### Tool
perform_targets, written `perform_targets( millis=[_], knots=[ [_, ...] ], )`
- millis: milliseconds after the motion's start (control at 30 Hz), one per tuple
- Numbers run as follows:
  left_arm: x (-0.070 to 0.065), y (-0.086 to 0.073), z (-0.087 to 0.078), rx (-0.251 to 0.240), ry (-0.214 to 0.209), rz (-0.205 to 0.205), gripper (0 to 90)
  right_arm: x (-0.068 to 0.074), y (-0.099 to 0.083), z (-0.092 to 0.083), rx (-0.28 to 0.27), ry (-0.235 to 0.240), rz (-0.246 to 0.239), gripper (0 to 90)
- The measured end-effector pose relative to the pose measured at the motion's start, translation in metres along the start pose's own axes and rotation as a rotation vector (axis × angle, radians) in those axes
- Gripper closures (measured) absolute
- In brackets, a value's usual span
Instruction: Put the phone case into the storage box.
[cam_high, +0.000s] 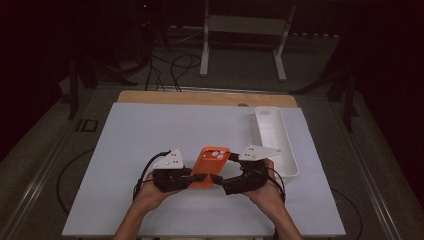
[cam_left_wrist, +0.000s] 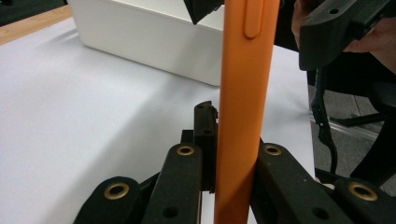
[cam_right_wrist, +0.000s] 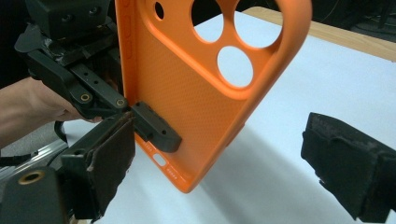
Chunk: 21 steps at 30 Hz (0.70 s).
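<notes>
An orange phone case (cam_high: 213, 161) with three round camera holes is held a little above the white table sheet (cam_high: 140, 140), near its front middle. My left gripper (cam_high: 196, 178) is shut on the case's lower edge. In the left gripper view the case (cam_left_wrist: 243, 93) stands edge-on between my jaws (cam_left_wrist: 233, 158). In the right gripper view the case (cam_right_wrist: 201, 98) hangs upright ahead, and the left gripper's finger (cam_right_wrist: 154, 128) clamps its lower part. My right gripper (cam_right_wrist: 219, 163) is open beside the case, its pads (cam_right_wrist: 109, 161) wide apart and touching nothing. From above, the right gripper (cam_high: 223, 181) sits just right of the case.
A long white tray (cam_high: 277, 142) lies at the right of the sheet, close behind the right hand, and appears as a white wall (cam_left_wrist: 140, 39) in the left gripper view. A wooden edge (cam_high: 200, 97) runs along the far side. Cables and stand legs lie on the floor beyond.
</notes>
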<state>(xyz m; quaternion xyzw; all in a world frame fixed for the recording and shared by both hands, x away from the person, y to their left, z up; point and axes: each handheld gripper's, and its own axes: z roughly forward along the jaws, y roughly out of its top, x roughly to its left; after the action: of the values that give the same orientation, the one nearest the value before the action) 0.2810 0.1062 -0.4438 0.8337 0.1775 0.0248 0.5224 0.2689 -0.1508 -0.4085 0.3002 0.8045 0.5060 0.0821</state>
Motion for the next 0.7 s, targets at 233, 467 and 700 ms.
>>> perform_targets(
  millis=[233,467,700],
  knots=[
    [0.0004,0.0003,-0.0018,-0.007,0.039,-0.005,85.7,0.0012,0.0005,0.0,-0.005,-0.008,0.007,10.0],
    [-0.0012,0.0009,-0.0036,-0.025,0.077,-0.008,85.7,0.0025,0.003,-0.0004,-0.012,-0.021,0.005,10.0],
    [-0.0021,-0.0003,-0.0047,-0.041,0.113,-0.018,85.7,0.0056,0.0071,-0.0012,-0.026,-0.046,0.004,10.0]
  ],
)
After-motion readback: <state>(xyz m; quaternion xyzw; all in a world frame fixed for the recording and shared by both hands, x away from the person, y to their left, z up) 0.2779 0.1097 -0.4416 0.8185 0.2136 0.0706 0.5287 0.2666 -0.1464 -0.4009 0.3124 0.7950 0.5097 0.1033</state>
